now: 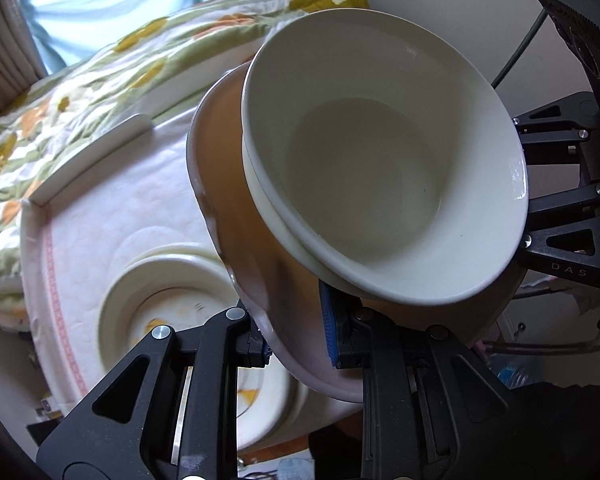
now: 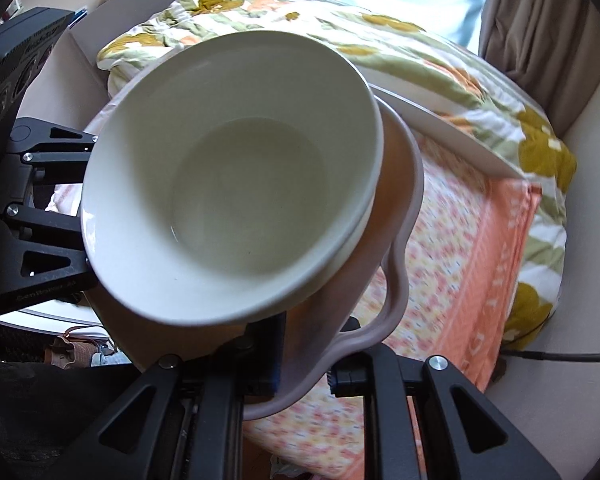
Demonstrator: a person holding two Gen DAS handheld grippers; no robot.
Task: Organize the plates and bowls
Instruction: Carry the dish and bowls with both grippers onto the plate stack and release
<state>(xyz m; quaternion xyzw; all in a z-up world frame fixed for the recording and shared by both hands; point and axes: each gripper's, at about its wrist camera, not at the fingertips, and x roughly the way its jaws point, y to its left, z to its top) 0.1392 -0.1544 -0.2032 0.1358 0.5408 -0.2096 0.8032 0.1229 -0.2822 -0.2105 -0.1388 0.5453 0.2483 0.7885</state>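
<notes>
Both grippers clamp the mauve dish [image 1: 220, 216]: left gripper [image 1: 296, 340] on one rim, right gripper [image 2: 300, 364] on the opposite rim, with the cream bowls [image 1: 380, 168] nested inside it, above the table. Best to keep the dish level so nothing slides. Only the left view shows the stacked plates [image 1: 172, 280] below the dish; the right view shows the orange cloth [image 2: 480, 240] instead.

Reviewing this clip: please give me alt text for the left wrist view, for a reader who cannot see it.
The left gripper is shut on the rim of a pinkish, wavy-edged bowl that holds nested white bowls, lifted and tilted; the right gripper grips the far side. Below, stacked plates sit on a white cloth, with a floral quilt behind.
</notes>
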